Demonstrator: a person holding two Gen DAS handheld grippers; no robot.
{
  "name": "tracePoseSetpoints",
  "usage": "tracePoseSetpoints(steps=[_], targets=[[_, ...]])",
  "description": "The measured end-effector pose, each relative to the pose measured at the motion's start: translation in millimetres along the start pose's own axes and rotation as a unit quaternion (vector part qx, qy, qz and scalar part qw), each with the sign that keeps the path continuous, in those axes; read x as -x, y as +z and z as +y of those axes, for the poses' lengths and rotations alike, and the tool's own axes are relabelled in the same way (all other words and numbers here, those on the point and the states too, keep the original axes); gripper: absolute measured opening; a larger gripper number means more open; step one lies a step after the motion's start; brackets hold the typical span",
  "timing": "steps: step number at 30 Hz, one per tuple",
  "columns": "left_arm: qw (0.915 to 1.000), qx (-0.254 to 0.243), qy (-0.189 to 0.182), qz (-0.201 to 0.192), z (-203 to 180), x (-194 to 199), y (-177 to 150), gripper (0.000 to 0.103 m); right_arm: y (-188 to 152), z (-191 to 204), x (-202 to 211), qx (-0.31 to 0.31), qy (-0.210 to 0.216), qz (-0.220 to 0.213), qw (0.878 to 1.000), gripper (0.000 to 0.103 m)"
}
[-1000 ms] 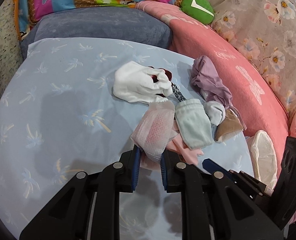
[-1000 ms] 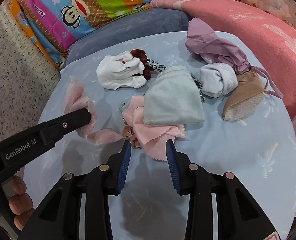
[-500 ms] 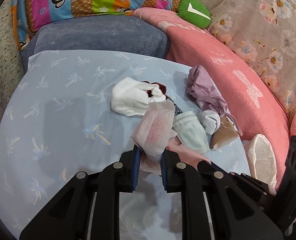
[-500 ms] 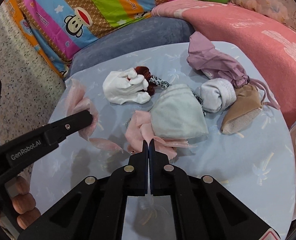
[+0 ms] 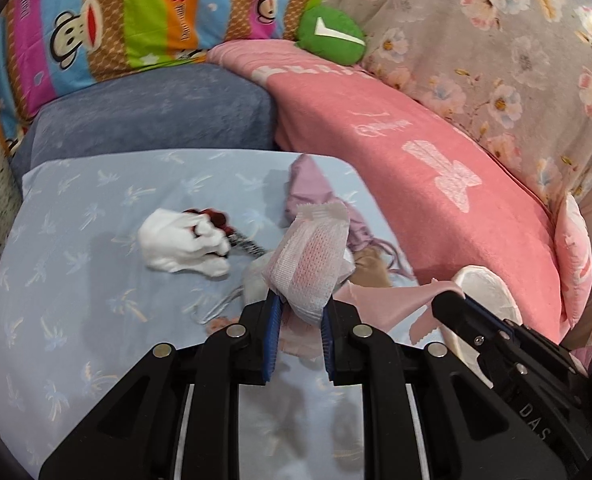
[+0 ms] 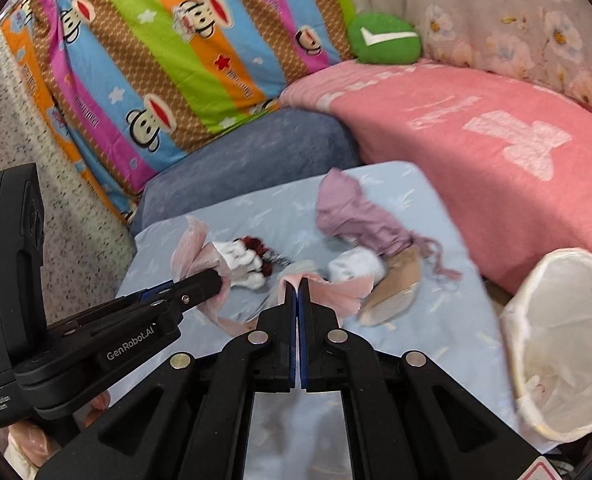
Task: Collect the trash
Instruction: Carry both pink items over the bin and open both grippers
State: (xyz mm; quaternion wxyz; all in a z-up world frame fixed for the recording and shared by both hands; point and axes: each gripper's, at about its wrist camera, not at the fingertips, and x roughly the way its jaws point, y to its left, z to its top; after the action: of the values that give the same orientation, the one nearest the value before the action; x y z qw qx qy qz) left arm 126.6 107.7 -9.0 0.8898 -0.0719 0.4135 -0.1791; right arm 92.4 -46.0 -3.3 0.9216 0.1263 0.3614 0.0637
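Pink fabric is the weak point as we see it: the right gripper has its jaws pressed together on only the near edge of a thin pink cloth, and most of that cloth trails loose to the right above the pale blue sheet. A pinch that shallow could slip, and we judge the hanging part may also snag the beige sock or the white rolled sock lying just beyond it and drag them along. In the left gripper, the jaws stand narrow, clamped on a pink and white mesh pad that sticks up well past the pads; held only at its near end, it could flop or work free on the way over. Our target is presumably the white-lined bin at the right edge of the sheet, and two grippers crowding its mouth together could knock its soft rim. Both grippers tilt downward over the sheet, side by side, the left one entering the right wrist view from the near left, with fingers of the person's hand under its handle.
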Motion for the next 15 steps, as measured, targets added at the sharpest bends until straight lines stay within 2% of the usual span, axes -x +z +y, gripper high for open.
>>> tracePoseSetpoints(steps=[15], targets=[[0.9936,-0.098,-0.055,0.011,-118.5,-22.0,3.5,0.018,7.0,-126.5,67.7,-0.083,-0.08,-0.057,0.992,0.001]])
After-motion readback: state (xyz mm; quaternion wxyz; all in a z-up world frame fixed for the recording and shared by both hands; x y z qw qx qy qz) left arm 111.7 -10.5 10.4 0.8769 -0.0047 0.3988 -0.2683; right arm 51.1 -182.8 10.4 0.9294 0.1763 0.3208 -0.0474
